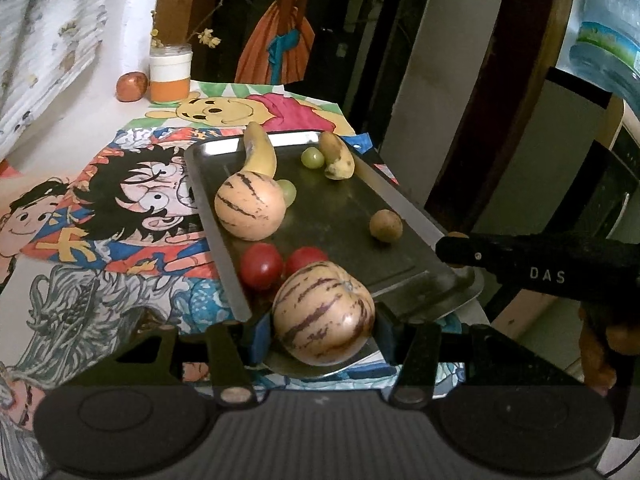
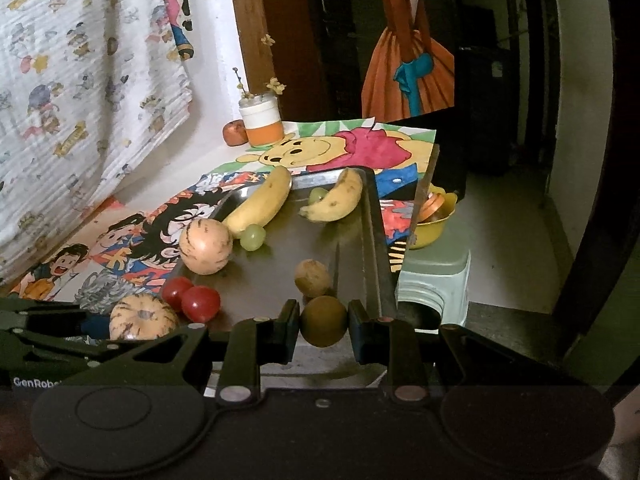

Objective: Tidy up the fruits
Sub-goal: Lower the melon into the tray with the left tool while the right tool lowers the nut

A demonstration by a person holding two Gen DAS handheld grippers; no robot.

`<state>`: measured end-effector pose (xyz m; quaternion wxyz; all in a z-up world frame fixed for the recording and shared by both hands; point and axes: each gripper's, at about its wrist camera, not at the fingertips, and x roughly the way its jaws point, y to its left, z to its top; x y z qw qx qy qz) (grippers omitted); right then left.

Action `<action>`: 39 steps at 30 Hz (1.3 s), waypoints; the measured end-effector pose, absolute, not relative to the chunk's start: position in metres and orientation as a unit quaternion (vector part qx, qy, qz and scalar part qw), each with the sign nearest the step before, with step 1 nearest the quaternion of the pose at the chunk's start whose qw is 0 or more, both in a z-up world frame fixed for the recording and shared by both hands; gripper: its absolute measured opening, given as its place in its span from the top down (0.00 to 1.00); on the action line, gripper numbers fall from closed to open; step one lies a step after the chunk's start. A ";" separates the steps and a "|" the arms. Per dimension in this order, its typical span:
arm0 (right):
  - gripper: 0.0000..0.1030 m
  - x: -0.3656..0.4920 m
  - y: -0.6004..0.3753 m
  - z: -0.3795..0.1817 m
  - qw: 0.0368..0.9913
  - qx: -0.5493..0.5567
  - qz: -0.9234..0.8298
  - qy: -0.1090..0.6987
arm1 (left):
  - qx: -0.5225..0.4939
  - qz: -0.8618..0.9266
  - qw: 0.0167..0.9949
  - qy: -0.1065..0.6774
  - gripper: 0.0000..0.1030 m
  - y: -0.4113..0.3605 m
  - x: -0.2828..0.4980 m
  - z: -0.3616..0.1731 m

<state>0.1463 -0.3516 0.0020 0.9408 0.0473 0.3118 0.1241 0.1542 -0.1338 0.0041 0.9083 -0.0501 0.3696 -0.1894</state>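
My left gripper [image 1: 322, 332] is shut on a striped cream melon [image 1: 324, 312], held over the near edge of a metal tray [image 1: 344, 216]. The tray holds a second striped melon [image 1: 250, 204], two bananas [image 1: 260, 152] [image 1: 338, 156], two green grapes [image 1: 312, 158], two red tomatoes [image 1: 262, 266] and a brown round fruit [image 1: 386, 226]. My right gripper [image 2: 323, 320] is shut on a small olive-brown round fruit [image 2: 323, 320] above the tray's near right corner [image 2: 376, 280], just in front of the brown fruit [image 2: 313, 278]. One of its black fingers [image 1: 520, 264] shows at the right.
Cartoon drawings [image 1: 120, 200] cover the white table. A jar with dried flowers [image 1: 170, 76] and a red fruit [image 1: 131, 86] stand at the back. Off the table's right edge, a yellow bowl [image 2: 434, 220] sits on a pale stool [image 2: 436, 276]. Patterned cloth [image 2: 80, 80] hangs on the left.
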 end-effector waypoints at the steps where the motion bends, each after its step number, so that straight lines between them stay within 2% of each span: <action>1: 0.73 0.147 -0.352 0.001 0.941 0.048 0.124 0.312 | -0.049 -0.190 0.908 0.370 0.45 -0.134 0.155 0.003; 39: 0.72 0.152 -0.345 -0.013 0.940 0.028 0.126 0.315 | -0.046 -0.209 0.902 0.374 0.44 -0.135 0.167 -0.008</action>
